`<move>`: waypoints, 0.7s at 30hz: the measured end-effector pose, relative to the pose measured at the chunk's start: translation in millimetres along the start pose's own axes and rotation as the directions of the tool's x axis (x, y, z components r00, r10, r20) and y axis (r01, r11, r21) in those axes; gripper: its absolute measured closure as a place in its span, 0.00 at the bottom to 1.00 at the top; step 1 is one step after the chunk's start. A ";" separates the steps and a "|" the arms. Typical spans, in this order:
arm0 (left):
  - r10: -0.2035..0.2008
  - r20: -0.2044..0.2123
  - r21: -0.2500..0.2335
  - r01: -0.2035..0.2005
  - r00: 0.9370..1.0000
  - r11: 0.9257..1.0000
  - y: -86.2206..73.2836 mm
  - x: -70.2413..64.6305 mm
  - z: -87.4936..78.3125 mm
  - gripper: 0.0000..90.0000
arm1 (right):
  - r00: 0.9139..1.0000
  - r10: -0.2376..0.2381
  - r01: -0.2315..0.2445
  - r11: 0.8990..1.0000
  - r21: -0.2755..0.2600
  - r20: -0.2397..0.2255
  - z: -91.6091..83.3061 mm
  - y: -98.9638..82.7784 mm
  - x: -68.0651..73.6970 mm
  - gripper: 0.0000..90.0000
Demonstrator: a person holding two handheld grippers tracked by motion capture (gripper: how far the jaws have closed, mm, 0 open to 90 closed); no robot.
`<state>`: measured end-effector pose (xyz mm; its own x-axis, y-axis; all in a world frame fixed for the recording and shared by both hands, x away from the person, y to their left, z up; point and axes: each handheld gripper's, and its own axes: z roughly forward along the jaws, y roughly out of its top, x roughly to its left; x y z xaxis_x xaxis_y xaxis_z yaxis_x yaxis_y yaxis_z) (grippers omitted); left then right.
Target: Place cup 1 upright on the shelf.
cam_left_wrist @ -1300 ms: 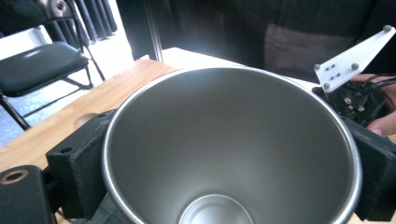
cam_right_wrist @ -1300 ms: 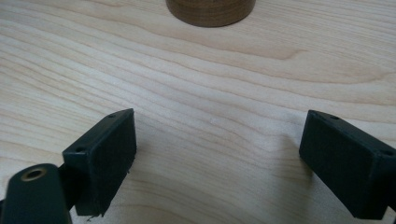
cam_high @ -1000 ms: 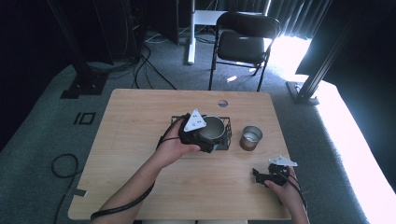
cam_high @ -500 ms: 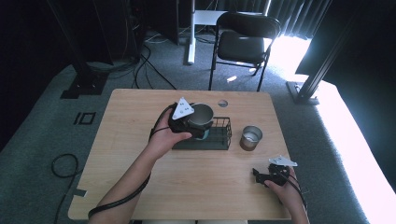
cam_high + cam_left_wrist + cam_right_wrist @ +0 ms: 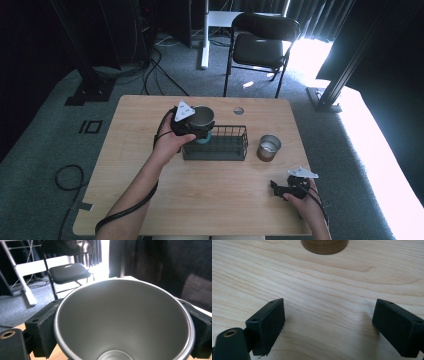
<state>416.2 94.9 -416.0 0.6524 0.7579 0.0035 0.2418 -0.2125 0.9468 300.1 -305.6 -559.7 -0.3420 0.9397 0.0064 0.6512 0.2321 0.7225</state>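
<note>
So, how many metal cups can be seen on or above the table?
2. One metal cup is held by the left gripper above the wire basket; the other cup stands on the table, right of the basket. Others may be hidden.

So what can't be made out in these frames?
- High view: the teal thing in the wire basket sits mostly behind the held metal cup.
- Left gripper view: the cup's outside and bottom are cut off by the lower edge.
- Right gripper view: the second cup is cropped by the top edge.

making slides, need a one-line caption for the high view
Left gripper holds a metal cup over the wire basket; right gripper rests open.
</note>
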 end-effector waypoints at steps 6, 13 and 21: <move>-0.036 -0.017 0.012 0.036 0.999 0.999 -13.7 11.8 7.4 0.08 | 1.000 0.000 0.000 1.000 0.000 0.000 0.0 0.0 0.0 0.12; -0.042 -0.029 0.031 0.043 0.999 0.999 -27.5 17.1 14.8 0.08 | 1.000 0.000 0.000 1.000 0.001 0.001 0.0 0.0 0.0 0.12; -0.042 -0.010 0.058 0.042 0.999 0.997 -39.0 17.5 20.7 0.08 | 1.000 0.000 0.000 1.000 0.000 0.000 0.0 0.0 0.0 0.12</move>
<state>433.0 103.7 -459.5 0.6348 0.7720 -0.0329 0.3107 -0.2160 0.9256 300.1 -305.6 -559.7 -0.3419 0.9397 0.0060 0.6513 0.2323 0.7224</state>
